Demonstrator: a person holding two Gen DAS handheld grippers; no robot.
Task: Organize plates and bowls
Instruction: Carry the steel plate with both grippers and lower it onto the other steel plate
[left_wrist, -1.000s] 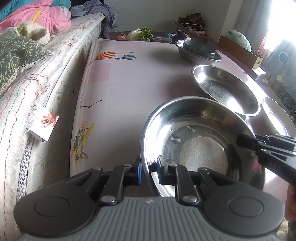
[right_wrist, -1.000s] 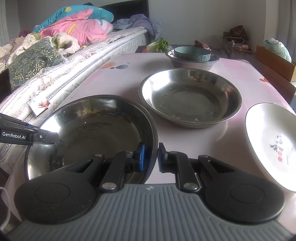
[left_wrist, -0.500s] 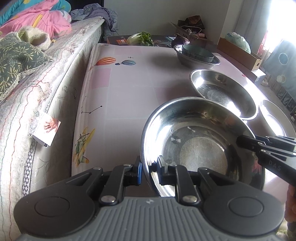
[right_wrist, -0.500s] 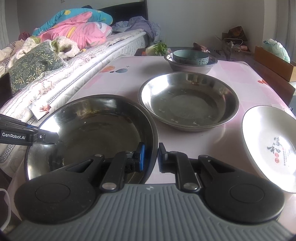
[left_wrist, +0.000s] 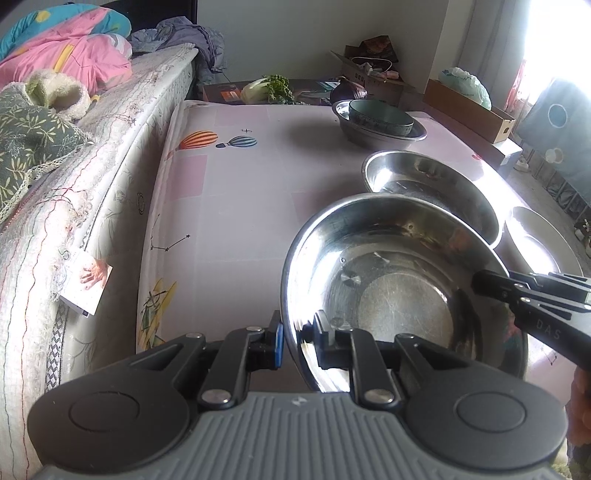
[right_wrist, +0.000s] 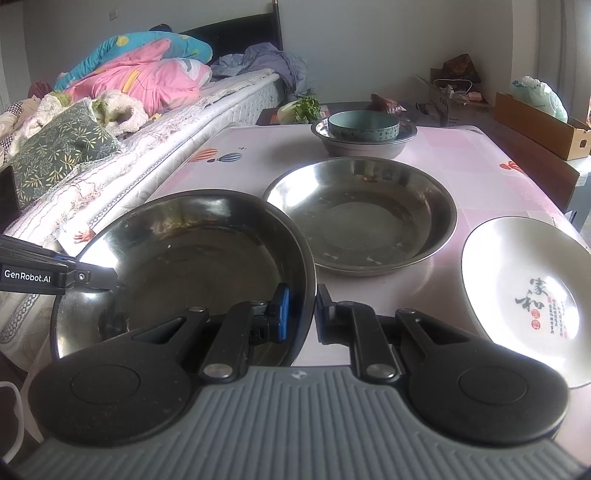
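A wide steel bowl (left_wrist: 388, 295) (right_wrist: 192, 266) is held from both sides just above the pink table. My left gripper (left_wrist: 295, 339) is shut on its left rim, one finger inside and one outside. My right gripper (right_wrist: 303, 314) is shut on the right rim the same way. Each gripper shows in the other's view, the right gripper (left_wrist: 484, 284) and the left gripper (right_wrist: 107, 278). Beyond stands a second steel bowl (right_wrist: 362, 218) (left_wrist: 436, 192). A white plate (right_wrist: 524, 291) with red and black characters lies at the right.
At the far end a teal bowl (right_wrist: 364, 125) sits inside a smaller steel bowl (right_wrist: 364, 146). A bed (left_wrist: 74, 166) with quilts runs along the table's (left_wrist: 240, 192) left edge. Greens (right_wrist: 299, 109) and a cardboard box (right_wrist: 535, 122) lie beyond the table.
Both grippers keep the same hold on the steel bowl. The other dishes on the table have slid slightly lower in both views.
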